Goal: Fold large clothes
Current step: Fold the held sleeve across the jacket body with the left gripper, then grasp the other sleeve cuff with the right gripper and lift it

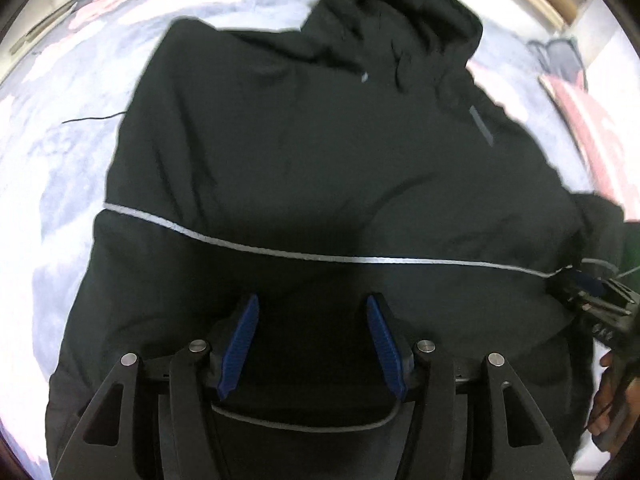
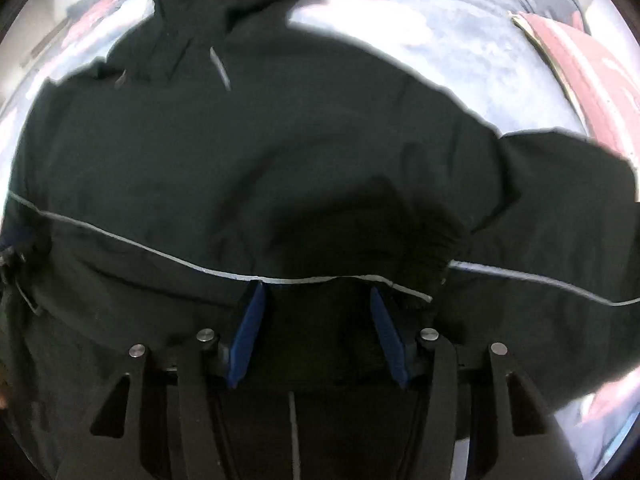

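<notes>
Both grippers spread over a black hooded jacket [image 1: 304,152]

Left gripper [image 1: 312,304] and right gripper [image 2: 318,290] hover low-centre, jaws apart, gripping nothing; pale bedspread [image 1: 60,168] shows around the jacket's edges.

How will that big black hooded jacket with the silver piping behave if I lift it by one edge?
The black hooded jacket will probably drape and sag: its fabric already lies wrinkled on the pale patterned bedspread. Its smooth-looking shell may slip between open fingers. Its loose hood will likely flop.
</notes>
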`<state>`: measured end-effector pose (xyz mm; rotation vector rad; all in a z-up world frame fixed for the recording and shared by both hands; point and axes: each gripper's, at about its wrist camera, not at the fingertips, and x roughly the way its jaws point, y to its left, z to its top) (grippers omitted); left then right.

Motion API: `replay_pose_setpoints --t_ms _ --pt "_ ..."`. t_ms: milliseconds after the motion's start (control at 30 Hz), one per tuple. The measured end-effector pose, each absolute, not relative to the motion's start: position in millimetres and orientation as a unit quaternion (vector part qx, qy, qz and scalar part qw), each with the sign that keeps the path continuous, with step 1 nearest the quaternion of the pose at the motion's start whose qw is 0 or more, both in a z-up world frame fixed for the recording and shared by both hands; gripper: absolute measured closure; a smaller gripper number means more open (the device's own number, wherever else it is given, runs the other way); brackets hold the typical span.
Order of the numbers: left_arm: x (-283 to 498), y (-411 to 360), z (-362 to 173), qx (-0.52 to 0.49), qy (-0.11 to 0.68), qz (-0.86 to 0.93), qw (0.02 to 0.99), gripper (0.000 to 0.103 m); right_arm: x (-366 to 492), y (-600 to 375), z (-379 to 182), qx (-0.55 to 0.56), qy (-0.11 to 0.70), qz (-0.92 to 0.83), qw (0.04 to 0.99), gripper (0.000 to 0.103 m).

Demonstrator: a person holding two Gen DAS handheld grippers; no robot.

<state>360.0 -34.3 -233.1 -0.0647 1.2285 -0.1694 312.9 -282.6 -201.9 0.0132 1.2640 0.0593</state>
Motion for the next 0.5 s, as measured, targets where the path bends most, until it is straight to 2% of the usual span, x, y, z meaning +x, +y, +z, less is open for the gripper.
replay_pose_setpoints --t_ms 167,333,500 --pt "361 -42 -222 -0.010 0.587 -0.070 0.807 0.046 307 -297 -169 0.049 0.599 0.044 0.798 0.047" --pt "340 -43 -178 -0.044 0.578 -0.104 0.808 0.046 266 -353 -115 0.086 0.569 0.041 0.817 0.040" --pt "320 -65 -132 -0.038 0.560 -0.126 0.818 0.046 228 -446 -87 0.111 0.557 -0.039 0.822 0.039"
